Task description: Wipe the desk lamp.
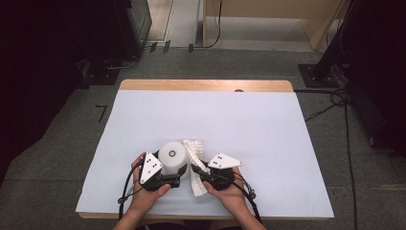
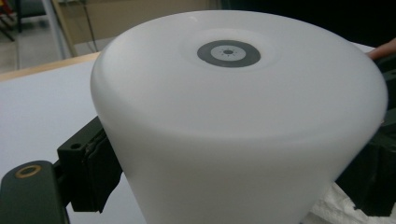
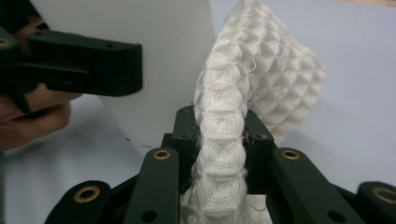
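Wiping this white cup well depends on a steady brace: the left hand-held gripper [image 1: 178, 175] clamps the upturned white cup [image 1: 172, 156] by its wall near the front of the counter [image 1: 268, 129]. The right hand-held gripper [image 3: 220, 140] pinches a folded waffle-weave cloth [image 3: 224, 140] just beside the cup. Press the cloth flat against the wall and sweep round it, keeping the left clamp firm so the cup cannot tip.

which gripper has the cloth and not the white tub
The right gripper: its jaws pinch the white waffle cloth. The left gripper clamps the white tub.
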